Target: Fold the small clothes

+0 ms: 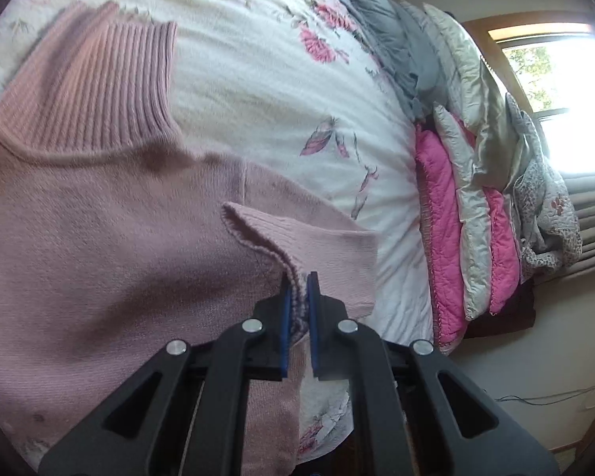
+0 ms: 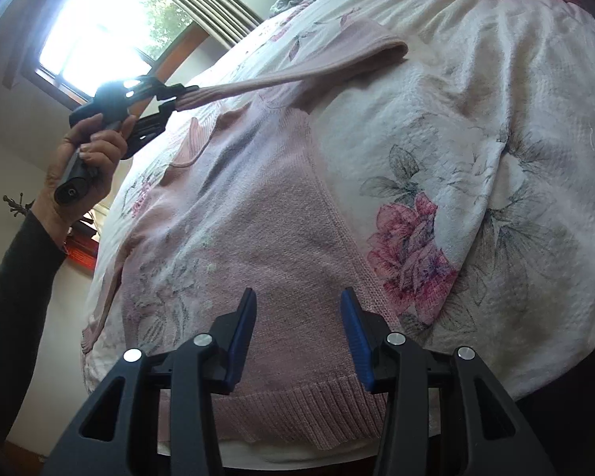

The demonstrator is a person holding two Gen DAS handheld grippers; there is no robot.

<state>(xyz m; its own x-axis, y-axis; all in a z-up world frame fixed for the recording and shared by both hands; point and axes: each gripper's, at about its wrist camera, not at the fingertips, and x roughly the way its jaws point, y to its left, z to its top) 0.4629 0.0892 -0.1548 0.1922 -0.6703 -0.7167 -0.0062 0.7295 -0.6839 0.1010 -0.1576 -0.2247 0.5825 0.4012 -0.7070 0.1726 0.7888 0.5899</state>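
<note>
One sleeve (image 2: 297, 67) was pinched at its cuff by the left gripper (image 1: 299, 301), stretched taut above the sweater (image 2: 250, 238) lying on the bed (image 2: 496, 119); right gripper (image 2: 297, 317) hovered wide open, empty, over the hem.

Both wrist views look close along their fingers at the pink sweater (image 1: 99, 218) on the bed (image 2: 496, 99).

The bed (image 2: 476, 91) has a white cover with pink flowers. A pink sweater (image 2: 258, 238) lies flat on it. Folded pink and grey quilts (image 1: 468, 214) are piled at its far edge.
</note>
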